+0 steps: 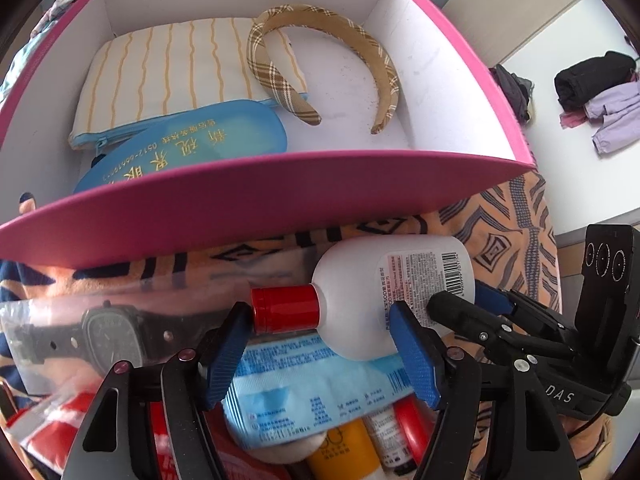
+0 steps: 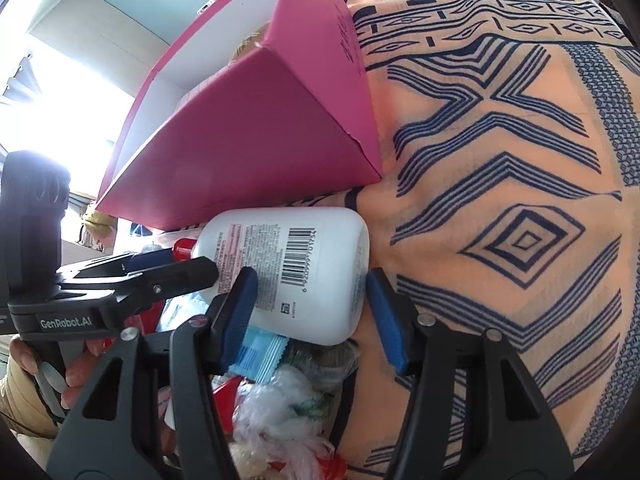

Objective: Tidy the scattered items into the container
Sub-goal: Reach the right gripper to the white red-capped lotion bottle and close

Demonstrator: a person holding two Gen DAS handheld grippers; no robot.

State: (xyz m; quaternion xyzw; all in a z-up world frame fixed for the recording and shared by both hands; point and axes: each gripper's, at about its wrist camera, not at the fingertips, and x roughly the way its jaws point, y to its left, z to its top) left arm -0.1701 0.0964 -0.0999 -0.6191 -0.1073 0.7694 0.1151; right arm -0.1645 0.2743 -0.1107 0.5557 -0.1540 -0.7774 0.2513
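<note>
A white bottle (image 1: 384, 280) with a red cap (image 1: 285, 308) lies on the patterned cloth in front of the pink box (image 1: 256, 200). My left gripper (image 1: 320, 340) is open, its blue pads on either side of the bottle's neck. My right gripper (image 2: 312, 308) is open around the bottle's base (image 2: 320, 272); it also shows in the left wrist view (image 1: 472, 304). Inside the box lie a striped pouch (image 1: 160, 80), a blue glasses case (image 1: 180, 148) and a plaid headband (image 1: 320, 64).
Under the bottle lie a blue packet (image 1: 312, 384), a yellow tube (image 1: 344, 452), a bagged watch (image 1: 108, 332) and a crumpled plastic bag (image 2: 280, 412). The orange patterned cloth (image 2: 500, 200) spreads to the right. Folded clothes (image 1: 592, 92) lie on a white surface beyond.
</note>
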